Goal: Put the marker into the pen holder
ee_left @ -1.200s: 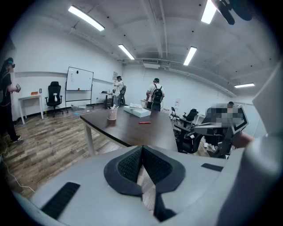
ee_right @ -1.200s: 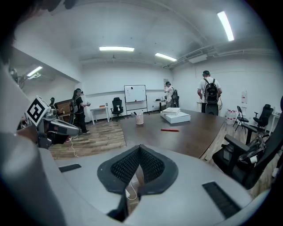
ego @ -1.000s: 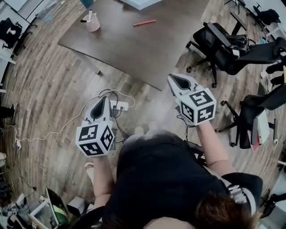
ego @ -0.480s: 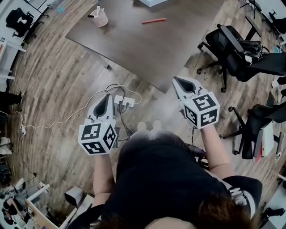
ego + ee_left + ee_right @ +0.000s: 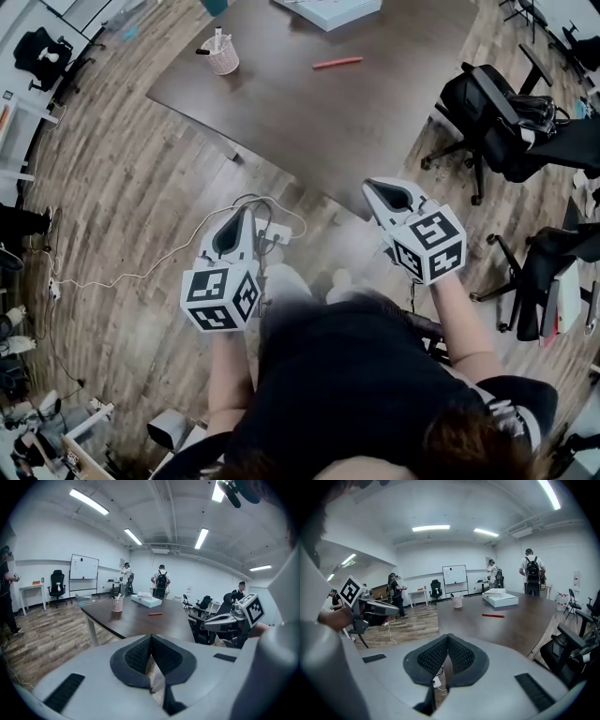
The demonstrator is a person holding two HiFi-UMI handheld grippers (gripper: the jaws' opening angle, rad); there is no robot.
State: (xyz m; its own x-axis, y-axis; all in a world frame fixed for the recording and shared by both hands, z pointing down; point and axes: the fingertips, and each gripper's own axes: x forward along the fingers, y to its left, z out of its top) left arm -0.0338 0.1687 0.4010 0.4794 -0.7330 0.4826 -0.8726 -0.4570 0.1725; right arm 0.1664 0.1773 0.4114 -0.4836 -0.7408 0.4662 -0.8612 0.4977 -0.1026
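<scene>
Two grippers, both empty. The left gripper (image 5: 240, 214) has its jaws pressed together with nothing between them. The right gripper (image 5: 372, 186) is the same, pads meeting and nothing held. Both hang over the floor short of the table (image 5: 309, 131), pointing at 12 o'clock.

The marker (image 5: 337, 63), red, lies flat on the table at about 12 o'clock from the right gripper, well apart from both tools. The holder (image 5: 222, 56) is a mesh cup with pens already in it. It stands near the far left table corner, at 11 o'clock from the left gripper and well apart from the marker. Task not started.

Risks, as judged from here:
- Reaching with the jaws together would nudge the marker instead of taking it. It looks thin and round, so it would likely roll toward the edge or the box (image 5: 328, 9) at 12 o'clock.
- A pinch near the marker's end would let it pivot during the carry across to the holder.
- The holder looks light and is partly full. A marker tip catching the rim or the standing pens could tip it or bounce out.
- A cable (image 5: 141, 267) and power strip (image 5: 267, 225) lie on the floor just ahead of the left gripper, a trip or snag hazard when stepping in.
- A chair (image 5: 487, 103) at 2 o'clock crowds the right arm's path.
</scene>
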